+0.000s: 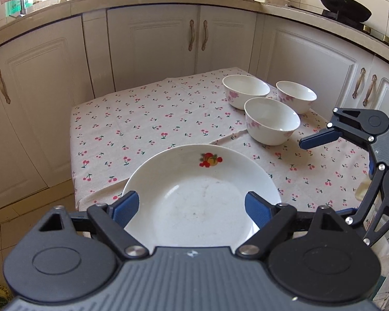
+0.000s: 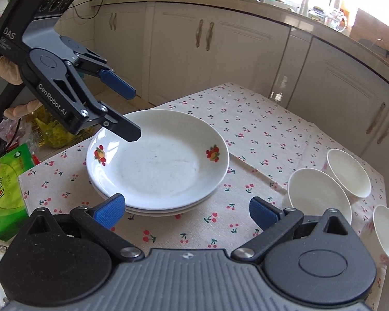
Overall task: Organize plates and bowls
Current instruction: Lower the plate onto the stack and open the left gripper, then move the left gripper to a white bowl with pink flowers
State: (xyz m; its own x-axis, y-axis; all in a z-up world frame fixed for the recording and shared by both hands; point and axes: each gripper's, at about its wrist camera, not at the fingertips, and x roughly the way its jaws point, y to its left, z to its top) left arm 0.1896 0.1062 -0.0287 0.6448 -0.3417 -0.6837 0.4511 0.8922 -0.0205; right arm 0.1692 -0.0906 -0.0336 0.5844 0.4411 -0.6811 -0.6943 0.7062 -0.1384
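Note:
A stack of white plates (image 2: 158, 165) with fruit prints lies on the cherry-print tablecloth (image 2: 259, 129); in the left wrist view the top plate (image 1: 202, 191) fills the foreground. My left gripper (image 2: 133, 114) hovers over the stack's near-left rim, jaws open, its blue pads (image 1: 125, 207) to either side of the plate and not pressing on it. My right gripper (image 2: 186, 212) stands open over bare cloth just in front of the stack. Three white bowls with pink flowers (image 1: 272, 121) (image 1: 246, 92) (image 1: 295, 97) sit upright in a cluster at the table's far right.
Cream cabinets (image 1: 153, 44) and a counter wrap around the small table. A green packet (image 2: 5, 181) and a yellow bag (image 2: 51, 129) lie off the table's left side. One blue finger (image 1: 316, 140) of my right gripper shows at the right edge. A gloved hand (image 2: 2, 70) holds the left gripper.

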